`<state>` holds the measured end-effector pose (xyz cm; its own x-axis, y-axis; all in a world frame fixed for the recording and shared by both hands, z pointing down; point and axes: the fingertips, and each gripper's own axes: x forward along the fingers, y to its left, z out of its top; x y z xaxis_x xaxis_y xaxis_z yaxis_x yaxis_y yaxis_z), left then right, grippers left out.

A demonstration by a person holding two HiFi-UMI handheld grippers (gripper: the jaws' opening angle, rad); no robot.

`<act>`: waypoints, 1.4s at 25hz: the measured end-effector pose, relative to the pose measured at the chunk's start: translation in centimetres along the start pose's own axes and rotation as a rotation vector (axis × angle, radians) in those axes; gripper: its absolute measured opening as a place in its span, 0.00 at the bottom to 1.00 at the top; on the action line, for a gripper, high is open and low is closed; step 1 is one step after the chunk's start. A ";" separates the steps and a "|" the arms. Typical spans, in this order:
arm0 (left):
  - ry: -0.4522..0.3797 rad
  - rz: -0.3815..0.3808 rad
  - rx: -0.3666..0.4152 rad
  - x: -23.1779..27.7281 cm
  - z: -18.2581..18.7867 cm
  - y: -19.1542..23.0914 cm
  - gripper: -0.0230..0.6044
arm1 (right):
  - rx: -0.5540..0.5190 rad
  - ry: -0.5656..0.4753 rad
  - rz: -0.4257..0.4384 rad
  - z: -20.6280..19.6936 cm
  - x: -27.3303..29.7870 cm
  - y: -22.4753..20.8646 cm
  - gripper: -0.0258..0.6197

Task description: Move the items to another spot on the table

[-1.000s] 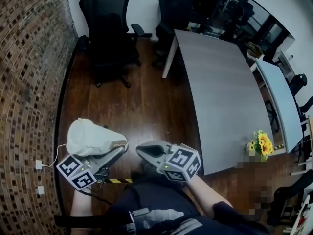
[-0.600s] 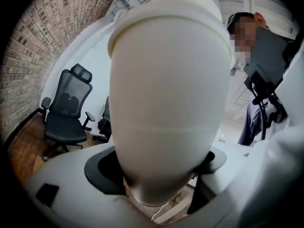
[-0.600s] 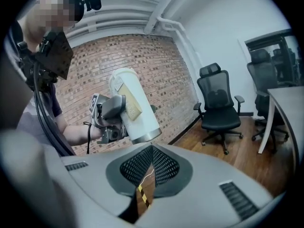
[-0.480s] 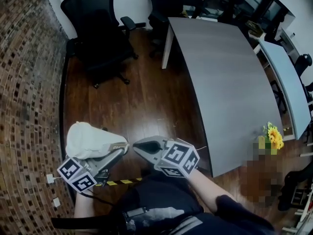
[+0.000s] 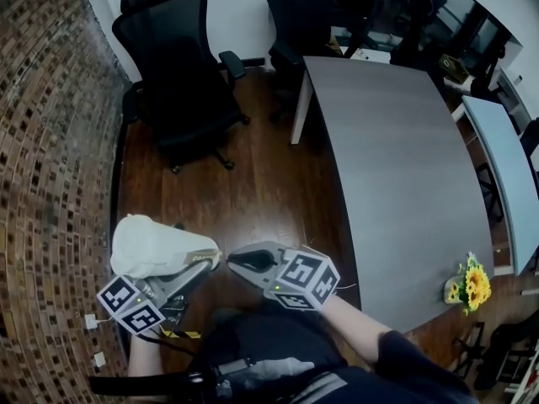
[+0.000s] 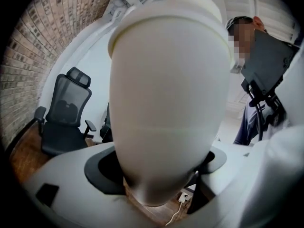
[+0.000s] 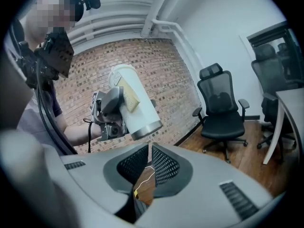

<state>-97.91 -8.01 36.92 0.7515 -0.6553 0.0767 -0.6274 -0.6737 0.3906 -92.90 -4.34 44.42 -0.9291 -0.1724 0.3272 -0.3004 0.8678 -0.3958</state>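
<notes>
A white lidded cup lies on its side in my left gripper, low over the wooden floor in front of the person's body. In the left gripper view the cup fills the picture, and both pads of the left gripper press on its lower end. The right gripper view shows the same cup held out from the left gripper against the brick wall. My right gripper points at the left one, tip to tip. Its jaws are opening, a thin slit apart, with nothing between them.
A long grey table stands to the right, with yellow flowers near its close corner. Two black office chairs stand at the far end. A brick wall runs along the left. The floor is dark wood.
The head view has swung a little, so the table and flowers shifted in the picture. Both grippers stay close together in front of the body, and the cup is still held.
</notes>
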 end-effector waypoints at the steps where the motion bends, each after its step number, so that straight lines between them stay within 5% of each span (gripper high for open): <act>1: 0.003 -0.001 -0.001 0.4 0.3 0.7 0.71 | 0.001 0.004 0.003 0.3 0.5 -0.6 0.09; 15: 0.050 -0.304 -0.018 6.9 4.2 9.6 0.71 | 0.028 -0.026 -0.278 4.9 4.1 -9.1 0.09; 25: 0.142 -0.517 -0.031 13.4 3.9 8.0 0.71 | 0.057 -0.071 -0.446 6.0 0.1 -11.6 0.09; 35: 0.234 -0.488 0.043 21.9 2.9 5.0 0.71 | 0.008 -0.133 -0.407 6.5 -6.5 -18.2 0.09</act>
<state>-85.17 -26.74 37.94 0.9799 -0.1728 0.1000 -0.1984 -0.8974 0.3940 -82.76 -22.07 43.91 -0.7540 -0.5593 0.3445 -0.6495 0.7130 -0.2641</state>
